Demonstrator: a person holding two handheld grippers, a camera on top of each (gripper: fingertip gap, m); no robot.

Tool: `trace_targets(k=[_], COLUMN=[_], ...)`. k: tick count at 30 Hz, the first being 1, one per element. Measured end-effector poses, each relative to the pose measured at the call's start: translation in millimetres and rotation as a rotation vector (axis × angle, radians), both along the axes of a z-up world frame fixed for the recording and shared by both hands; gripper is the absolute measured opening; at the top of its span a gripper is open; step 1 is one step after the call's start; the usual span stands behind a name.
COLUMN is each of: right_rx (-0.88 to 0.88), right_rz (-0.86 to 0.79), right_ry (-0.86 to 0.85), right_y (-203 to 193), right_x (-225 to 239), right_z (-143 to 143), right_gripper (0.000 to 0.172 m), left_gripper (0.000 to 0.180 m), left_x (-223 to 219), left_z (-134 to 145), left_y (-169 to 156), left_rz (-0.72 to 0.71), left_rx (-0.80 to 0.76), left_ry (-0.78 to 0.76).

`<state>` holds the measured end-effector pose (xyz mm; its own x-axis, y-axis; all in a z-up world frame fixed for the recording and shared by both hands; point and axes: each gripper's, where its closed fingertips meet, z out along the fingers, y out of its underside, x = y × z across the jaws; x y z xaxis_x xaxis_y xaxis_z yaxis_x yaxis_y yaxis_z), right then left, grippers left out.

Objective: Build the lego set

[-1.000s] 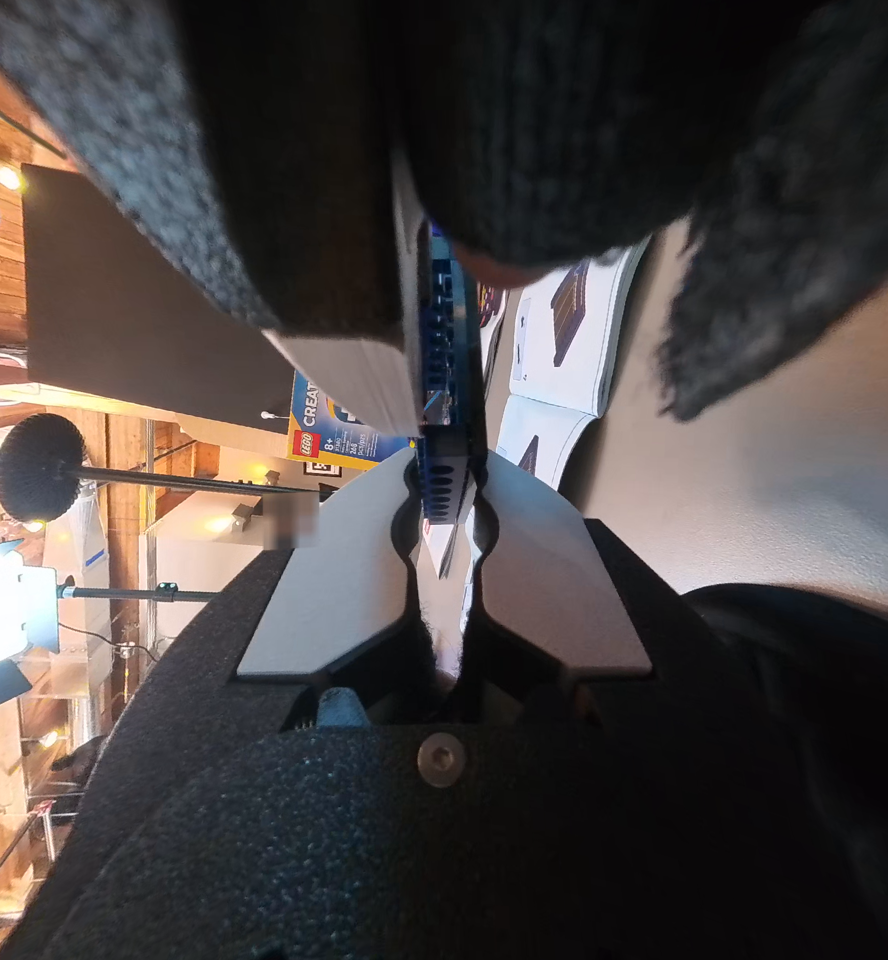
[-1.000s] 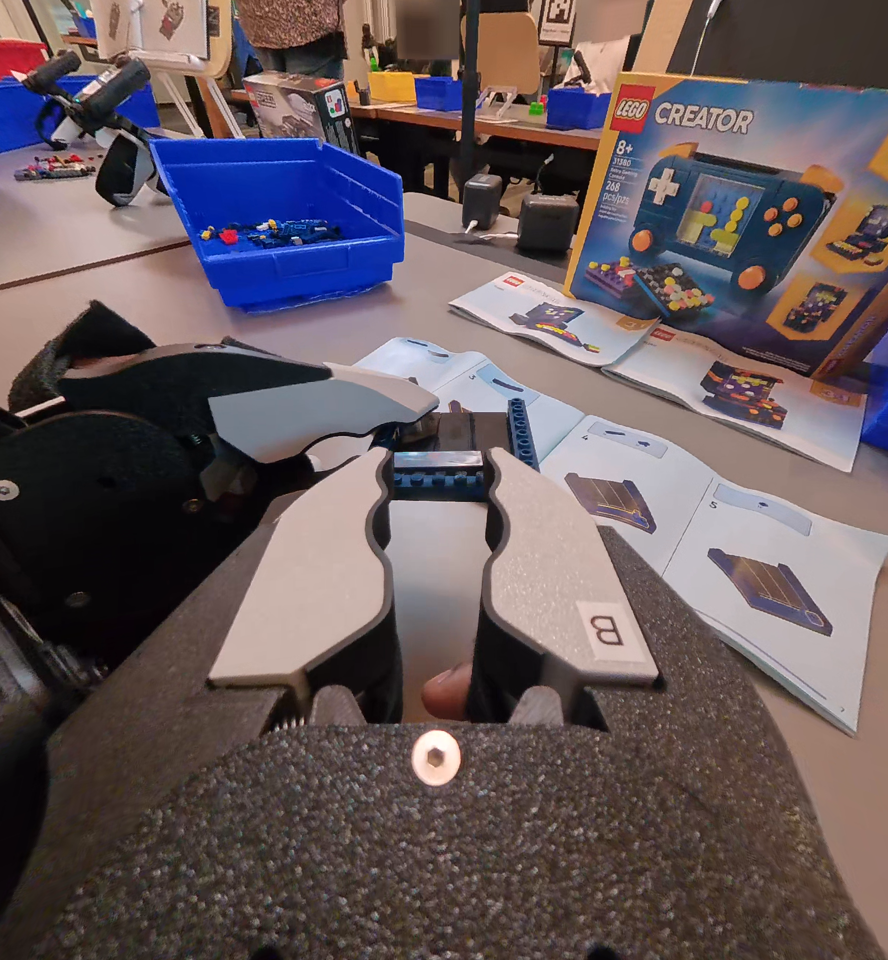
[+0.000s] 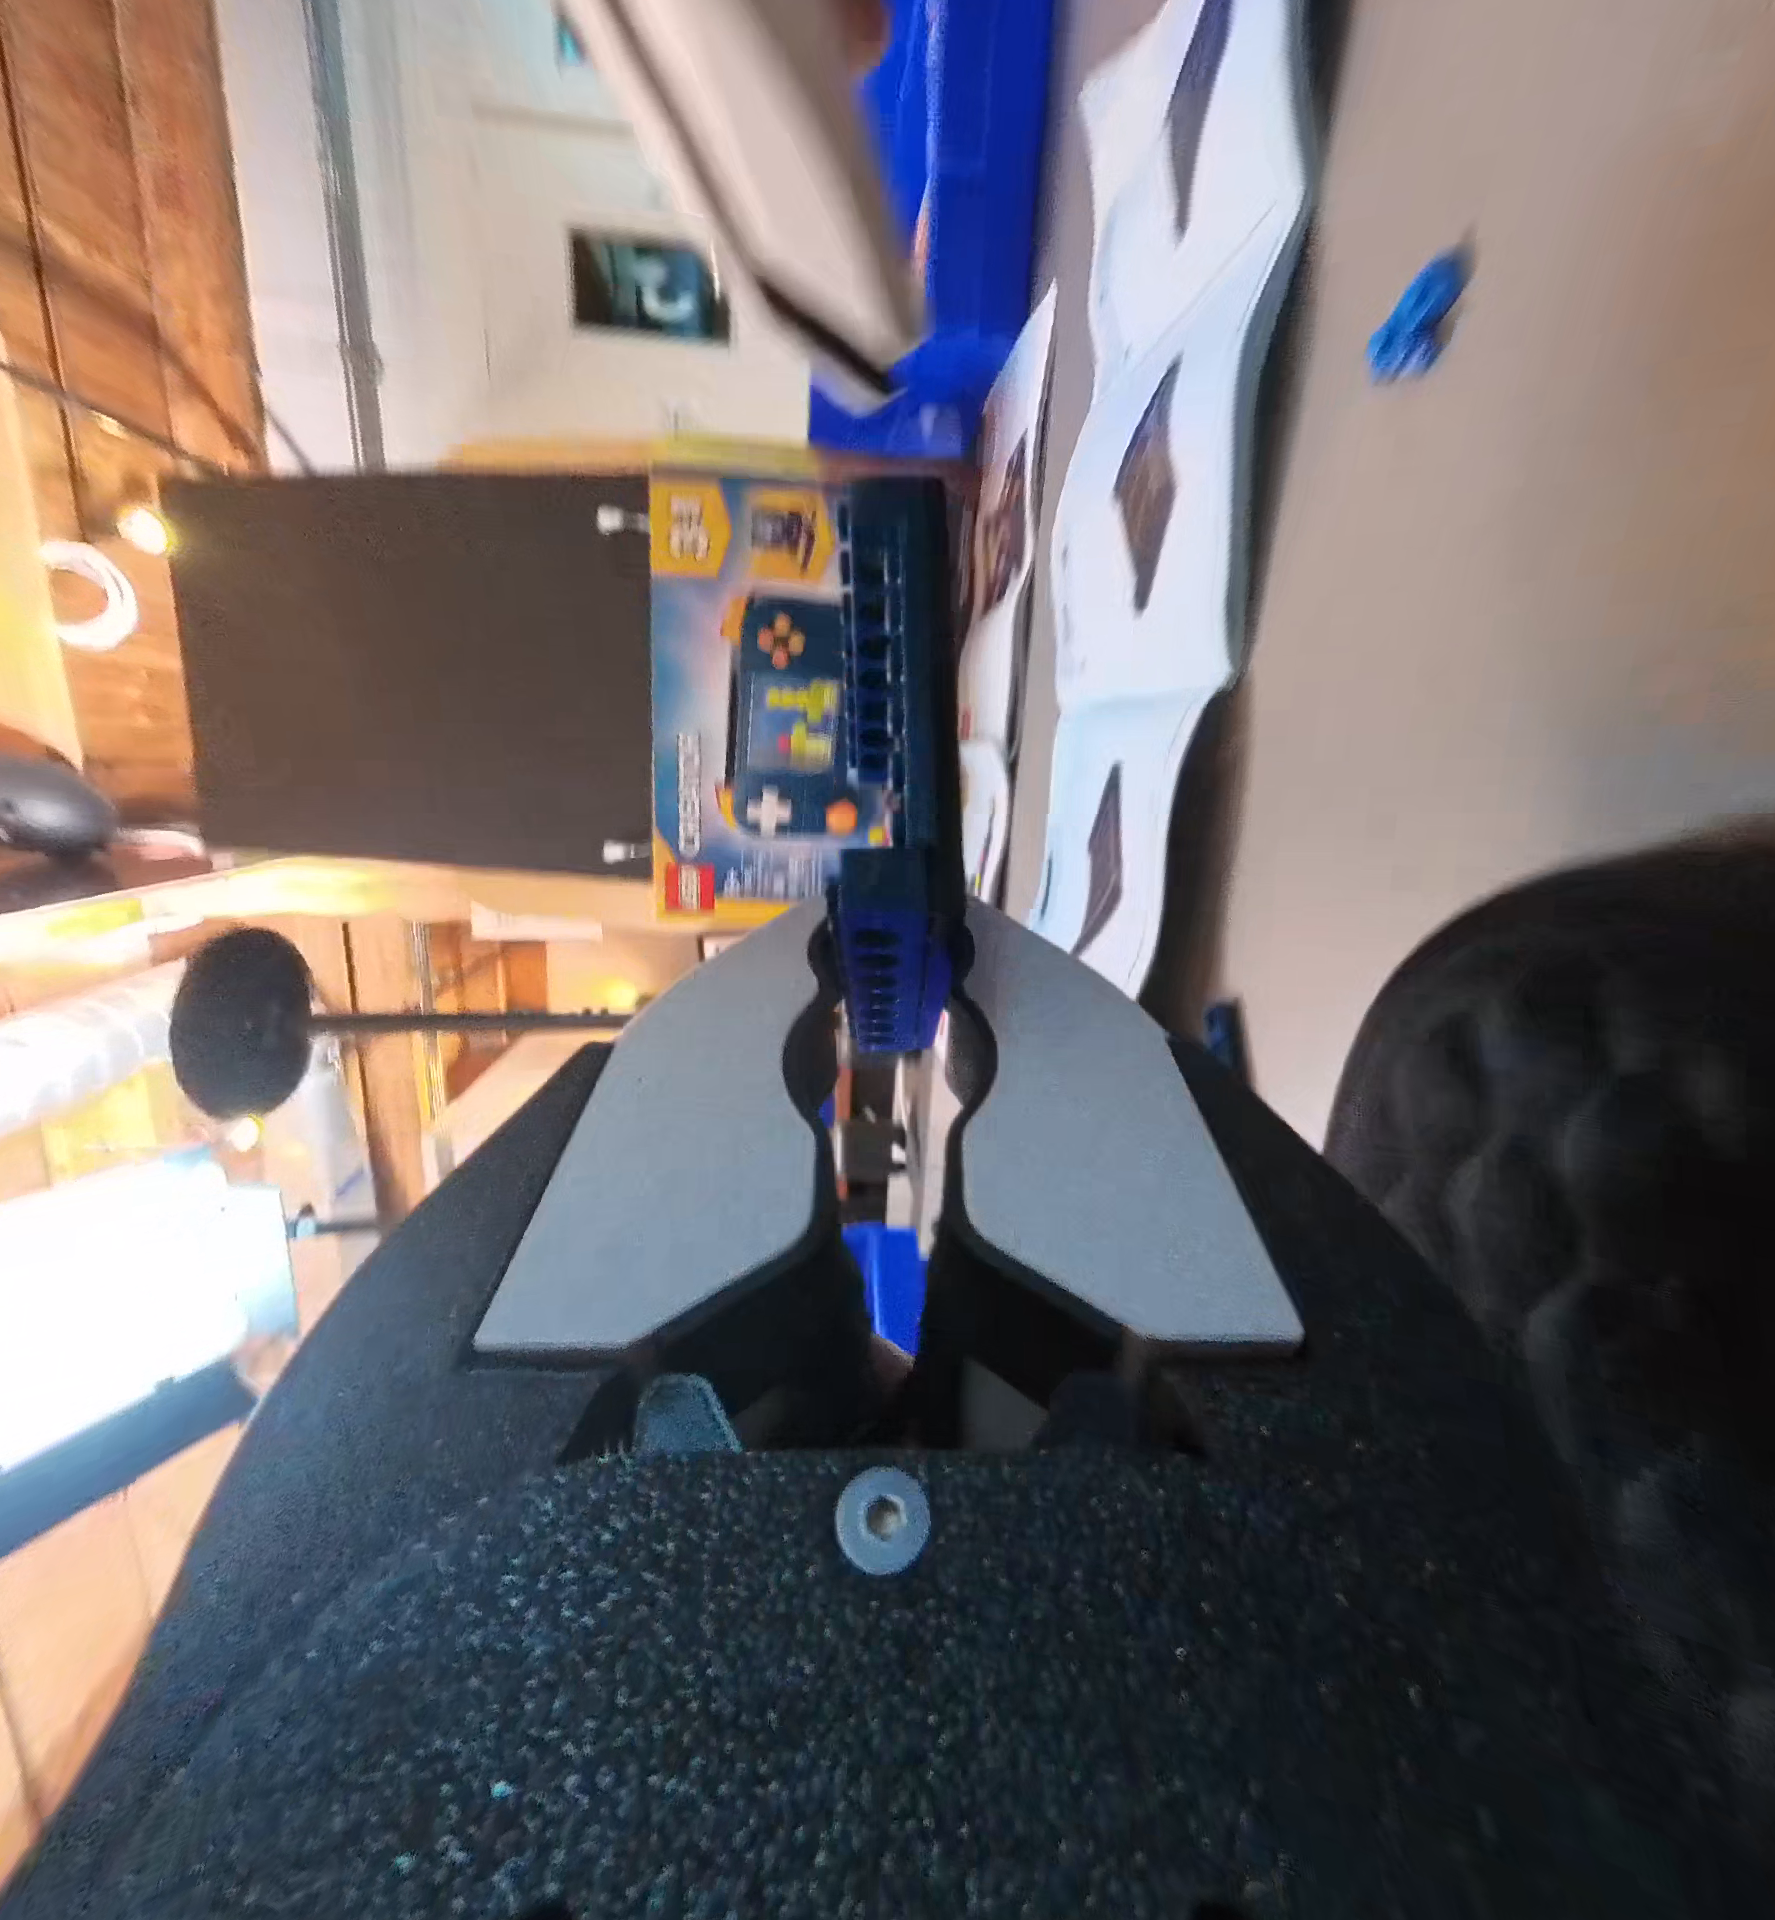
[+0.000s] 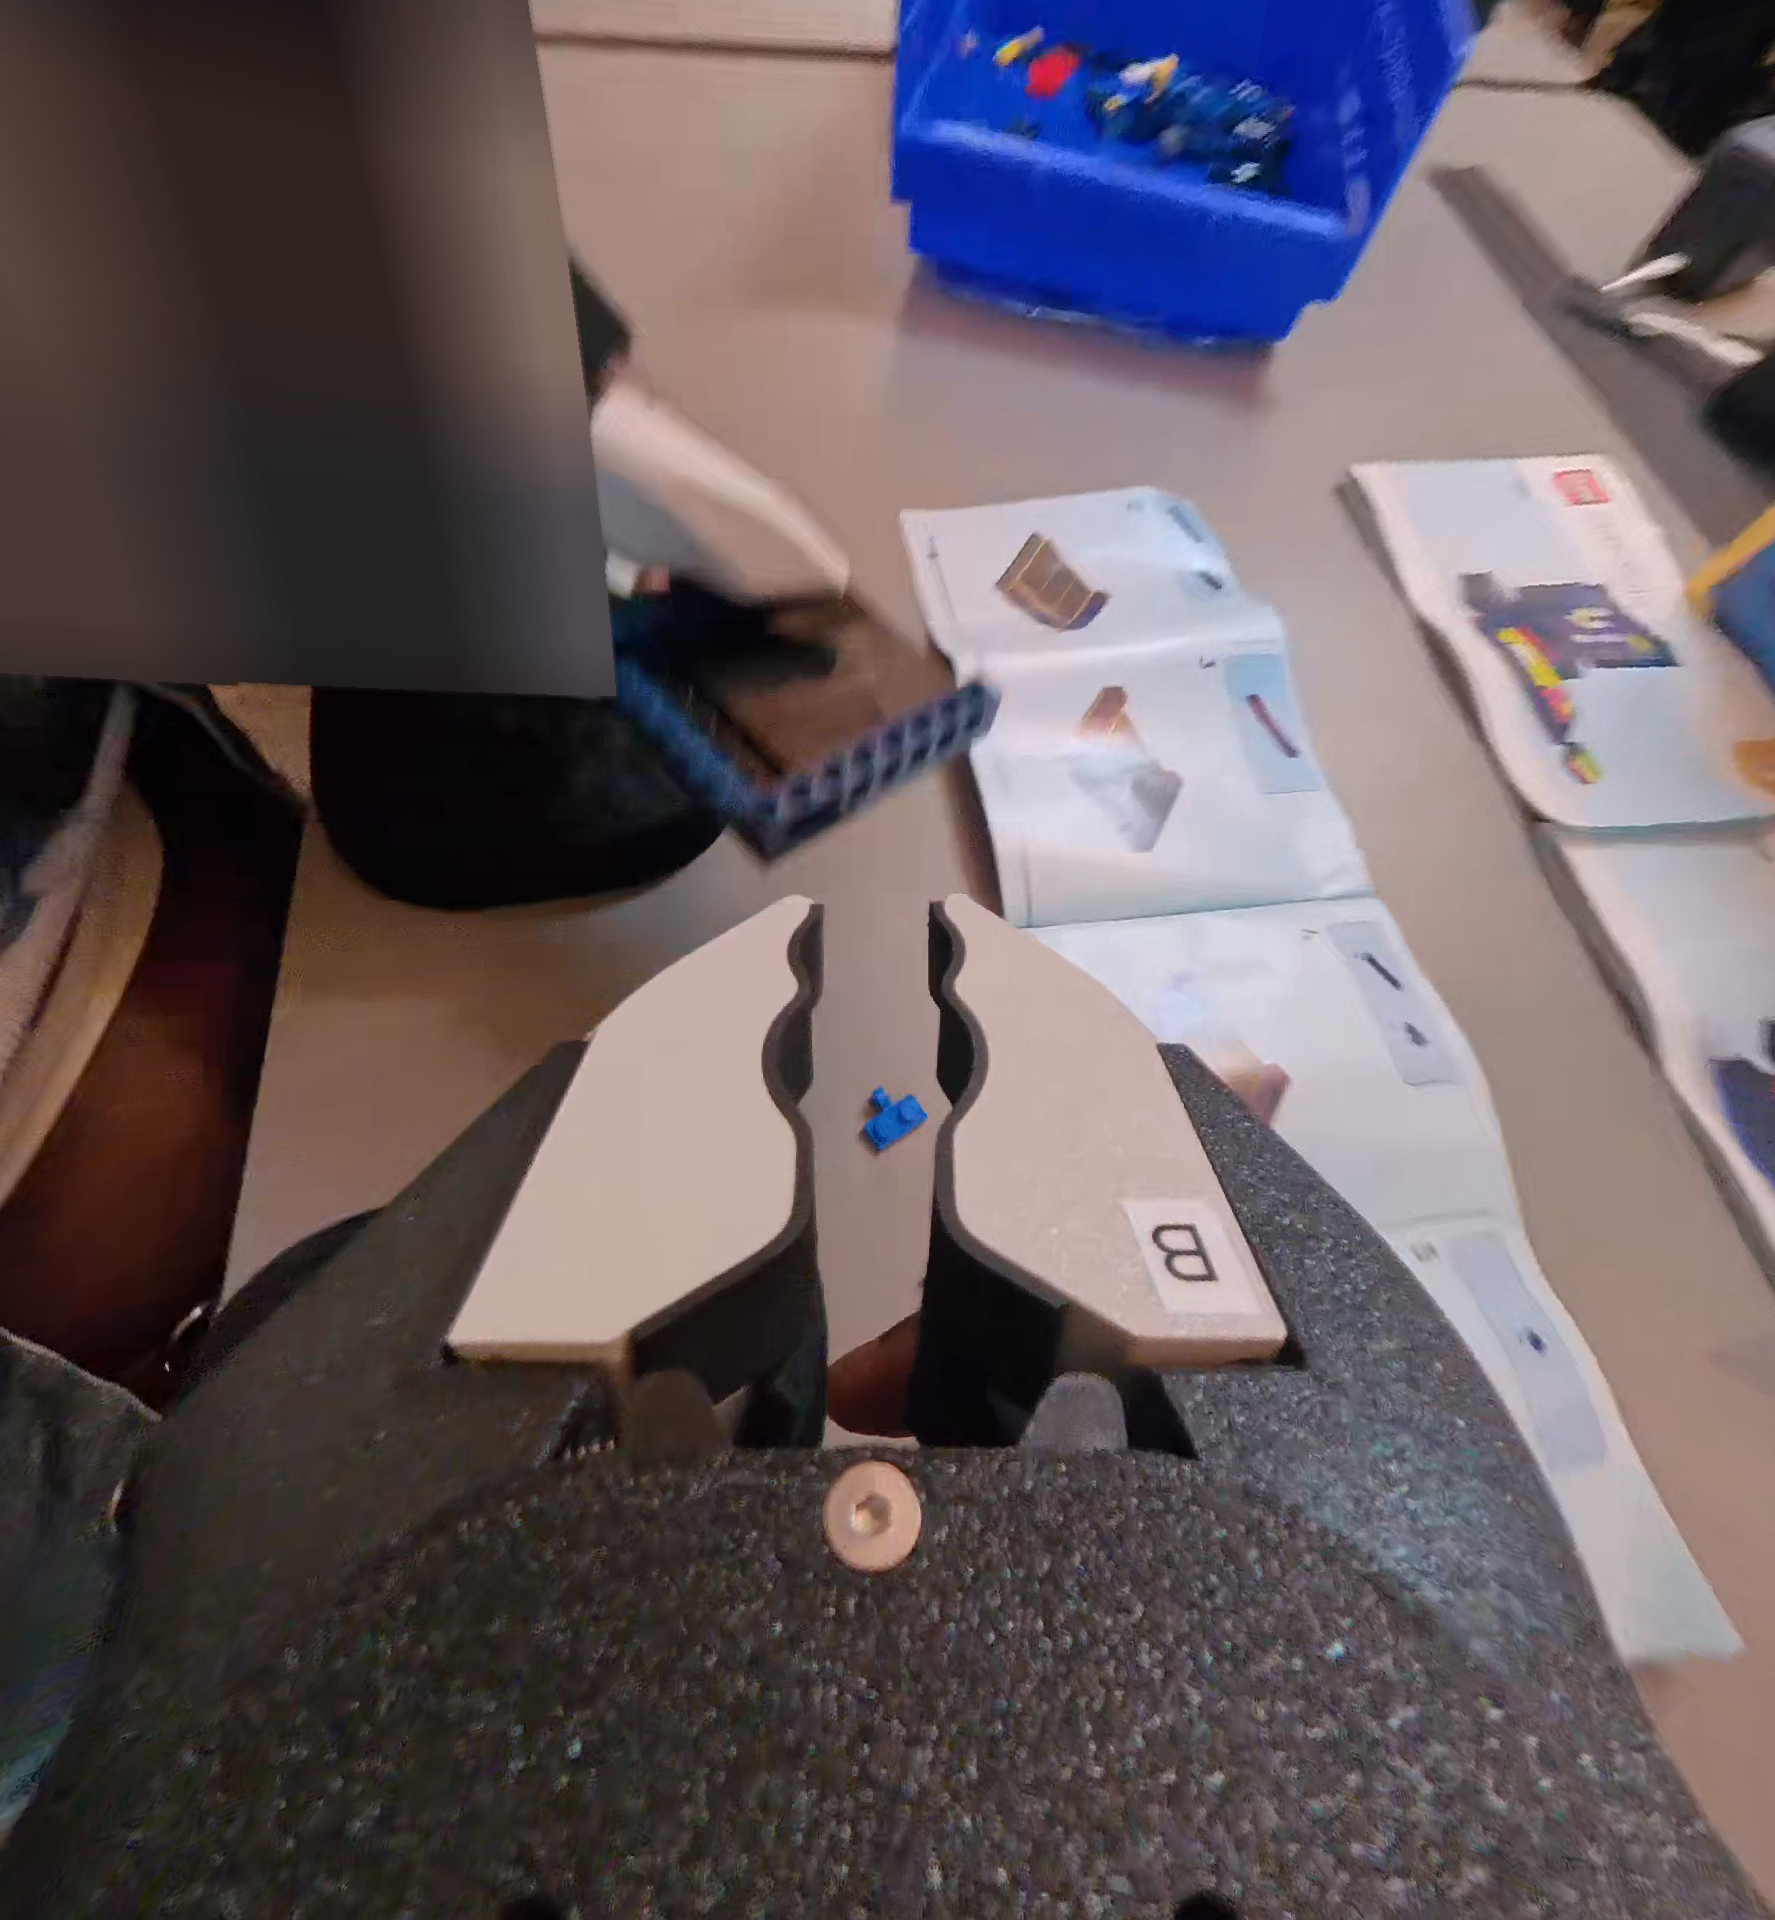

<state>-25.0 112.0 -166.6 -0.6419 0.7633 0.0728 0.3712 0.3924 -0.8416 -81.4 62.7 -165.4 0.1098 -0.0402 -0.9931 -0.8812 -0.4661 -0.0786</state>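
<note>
Right wrist view | right gripper (image 4: 870, 914) spread, lettered sticker (image 4: 1186, 1252) | left gripper (image 3: 888, 935) pinching blue brick frame (image 3: 888, 665)

The brick assembly (image 3: 888, 790) is dark navy with brighter blue perforated beams, dotted by a row of dark holes. A small brick piece (image 4: 891, 1119) beside the booklet (image 4: 1153, 748) is bright blue on the grey-beige table (image 4: 758, 364). The booklet's pages are white and pale blue with gold-brown and navy pictures. Beyond the booklet, the bin (image 4: 1122, 223) is saturated blue, holding red, yellow and navy bricks. The set box (image 3: 748, 707) is yellow-bordered blue.
</note>
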Motion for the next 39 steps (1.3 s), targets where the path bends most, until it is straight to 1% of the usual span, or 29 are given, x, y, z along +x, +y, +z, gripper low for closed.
trace_targets(k=[3,5,8,12,16,17,18,22,26,28,31,35,37,39], right_rx=[0.062,0.115,0.151,0.227,0.254,0.246,0.246,0.24,0.156,0.144,0.125,0.082,0.071,0.099], right_rz=[0.193,0.272,0.315,0.34,0.356,0.363,0.368,0.366,0.244,0.152,-0.012,-0.246,-0.339,-0.41], right_ry=[-0.058,-0.094,-0.14,-0.111,-0.135,-0.139,-0.149,-0.153,-0.128,-0.126,-0.14,-0.187,-0.223,-0.235], right_y=[-21,-32,-49,-62,-67,-69,-70,-68,-50,-32,-6,25,32,36], right_x=[-9,-26,-60,-94,-102,-102,-101,-95,-76,-53,-4,68,101,125], right_z=[-25,-39,-55,-72,-84,-84,-85,-83,-55,-41,-31,-37,-46,-54], right_gripper=[0.017,0.018,0.017,0.018,0.018,0.016,0.009,0.007,0.007,0.007,0.007,0.007,0.007,0.007], left_gripper=[0.016,0.015,0.015,0.015,0.015,0.015,0.016,0.016,0.016,0.016,0.016,0.016,0.016,0.016], left_x=[-37,-59,-85,-95,-98,-98,-98,-99,-87,-75,-57,-21,-6,4], left_z=[5,12,15,16,13,13,12,14,18,19,20,15,16,17], left_y=[-28,-41,-58,-68,-69,-69,-68,-68,-62,-54,-41,-17,-7,2], left_rz=[0.116,0.161,0.236,0.258,0.251,0.248,0.247,0.245,0.206,0.166,0.116,0.0,-0.042,-0.069], left_rx=[-0.005,0.002,0.007,0.023,0.036,0.039,0.039,0.046,0.065,0.072,0.075,0.068,0.066,0.07], left_ry=[-0.005,0.022,-0.002,-0.005,-0.031,-0.034,-0.036,-0.038,-0.08,-0.097,-0.107,-0.181,-0.186,-0.176])
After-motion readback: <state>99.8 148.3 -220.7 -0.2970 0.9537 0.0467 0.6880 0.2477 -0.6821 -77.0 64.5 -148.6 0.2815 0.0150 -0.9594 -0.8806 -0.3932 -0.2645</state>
